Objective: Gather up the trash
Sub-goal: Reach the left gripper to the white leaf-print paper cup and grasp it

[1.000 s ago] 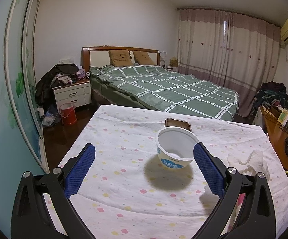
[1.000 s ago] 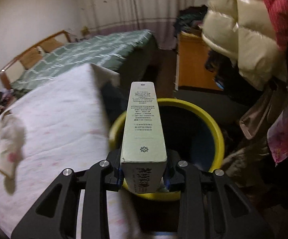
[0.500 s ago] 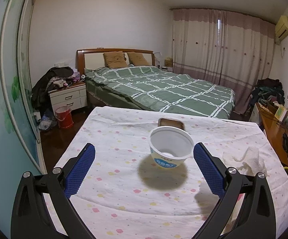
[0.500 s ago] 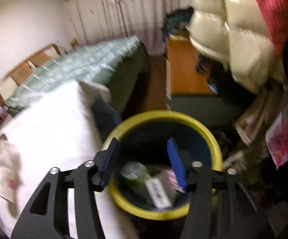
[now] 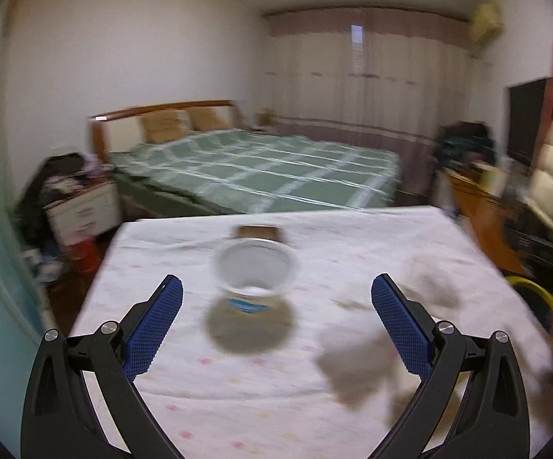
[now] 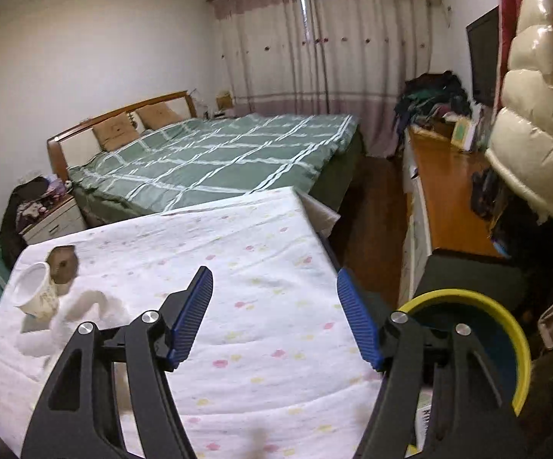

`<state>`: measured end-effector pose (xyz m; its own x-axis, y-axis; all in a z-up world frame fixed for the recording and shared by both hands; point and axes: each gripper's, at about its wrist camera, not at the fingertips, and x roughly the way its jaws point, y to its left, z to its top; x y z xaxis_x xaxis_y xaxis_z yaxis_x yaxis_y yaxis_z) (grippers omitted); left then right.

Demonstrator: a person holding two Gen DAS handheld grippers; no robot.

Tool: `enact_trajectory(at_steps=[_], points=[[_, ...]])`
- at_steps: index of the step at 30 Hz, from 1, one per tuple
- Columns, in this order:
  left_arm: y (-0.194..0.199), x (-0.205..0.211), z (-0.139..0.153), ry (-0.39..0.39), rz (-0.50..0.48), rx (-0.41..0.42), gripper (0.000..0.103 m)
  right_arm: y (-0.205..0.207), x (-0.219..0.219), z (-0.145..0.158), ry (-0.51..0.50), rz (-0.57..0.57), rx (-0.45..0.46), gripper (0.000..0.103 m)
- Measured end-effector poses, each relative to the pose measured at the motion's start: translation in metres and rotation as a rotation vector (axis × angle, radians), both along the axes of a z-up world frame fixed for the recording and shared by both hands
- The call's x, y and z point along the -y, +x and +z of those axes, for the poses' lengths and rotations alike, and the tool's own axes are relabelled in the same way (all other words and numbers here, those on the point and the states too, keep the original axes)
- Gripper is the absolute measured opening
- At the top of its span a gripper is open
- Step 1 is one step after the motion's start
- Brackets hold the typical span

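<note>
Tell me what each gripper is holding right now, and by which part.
Nothing is held. The left gripper stands open before the white bowl; the right gripper, jaws just opened, is empty over the tablecloth.

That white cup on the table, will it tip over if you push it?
Probably yes. The white cup looks thin, empty and likely very light, so a nudge would slide or topple it. It widens toward the rim, and in the right wrist view it seems to lean, so it may roll in a curve. Its thin walls would probably squash under a hard squeeze.
</note>
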<state>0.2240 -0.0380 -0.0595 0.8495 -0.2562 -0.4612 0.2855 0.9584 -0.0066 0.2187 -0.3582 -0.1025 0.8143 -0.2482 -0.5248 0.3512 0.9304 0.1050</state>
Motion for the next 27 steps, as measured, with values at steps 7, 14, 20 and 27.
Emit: enact_trajectory(at_steps=[7,14,20,27], points=[[-0.048,0.052,-0.011,0.19,-0.312,-0.058,0.09,-0.003,0.013,-0.007,0.072,0.01,0.0,0.069],[-0.045,0.085,-0.032,0.278,-0.375,-0.133,0.06,-0.01,0.011,-0.004,0.073,0.02,0.035,0.074],[-0.025,0.105,-0.052,0.314,-0.387,-0.186,0.05,-0.011,0.015,-0.003,0.075,0.017,0.039,0.074],[-0.017,0.109,-0.061,0.335,-0.342,-0.208,0.018,-0.012,0.014,-0.003,0.077,0.018,0.039,0.075]])
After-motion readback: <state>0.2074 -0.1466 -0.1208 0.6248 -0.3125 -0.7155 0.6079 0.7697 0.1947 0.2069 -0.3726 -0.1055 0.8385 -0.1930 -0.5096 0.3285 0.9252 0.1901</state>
